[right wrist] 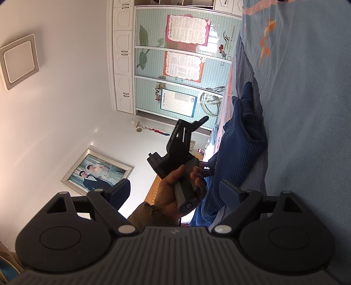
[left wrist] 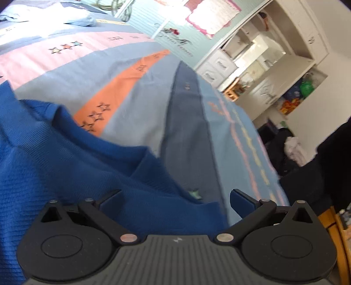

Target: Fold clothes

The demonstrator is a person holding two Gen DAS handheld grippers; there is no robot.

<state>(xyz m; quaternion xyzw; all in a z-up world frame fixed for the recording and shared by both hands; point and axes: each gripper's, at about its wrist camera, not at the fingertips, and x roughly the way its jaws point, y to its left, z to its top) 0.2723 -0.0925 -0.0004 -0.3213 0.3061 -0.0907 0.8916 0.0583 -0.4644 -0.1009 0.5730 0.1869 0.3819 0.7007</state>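
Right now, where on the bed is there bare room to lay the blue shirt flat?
Bare bedspread lies beyond the blue shirt, between its collar and the light-blue garment far off. The dark stripe toward the bed's edge is bare too. Crowded under the left gripper.

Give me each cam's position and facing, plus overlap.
Left wrist: sits on the left gripper, fingers open, low over the bed, looking across the blue shirt toward the wardrobe and shelves; no hand visible.
Right wrist: sits on the right gripper, rolled sideways with fingers open, facing the wardrobe and a wedding photo; shows the person's hand holding the left gripper.
Shared: shirt, bed, wardrobe.
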